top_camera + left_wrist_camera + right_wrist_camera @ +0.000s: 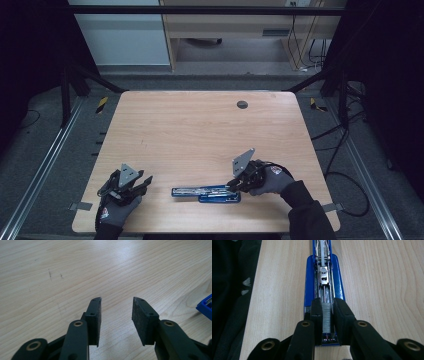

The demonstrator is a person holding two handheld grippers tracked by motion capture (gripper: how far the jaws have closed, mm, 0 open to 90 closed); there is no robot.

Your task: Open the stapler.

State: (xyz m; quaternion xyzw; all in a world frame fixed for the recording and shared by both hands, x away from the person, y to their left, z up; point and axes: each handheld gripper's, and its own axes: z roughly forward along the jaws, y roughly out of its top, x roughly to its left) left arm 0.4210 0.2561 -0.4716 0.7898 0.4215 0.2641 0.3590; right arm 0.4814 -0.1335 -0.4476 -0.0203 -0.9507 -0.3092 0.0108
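**Staples go into opened blue stapler**

A blue stapler (206, 193) lies opened flat near the table's (200, 130) front edge, magazine channel up. The right gripper (327, 315) pinches a strip of staples (327, 315) in that channel, jaws narrow, pads on both sides. The left gripper (116, 317) waits empty, jaws moderately wide, well apart to the left. Strip prob. light, stiff but brittle; best held by its flat sides, gently. Stapler looks rigid, metal-heavy.

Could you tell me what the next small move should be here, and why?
Probably let go of the strip of staples: the right gripper holds it already seated in the open blue stapler's channel, while the left gripper waits open beside it.
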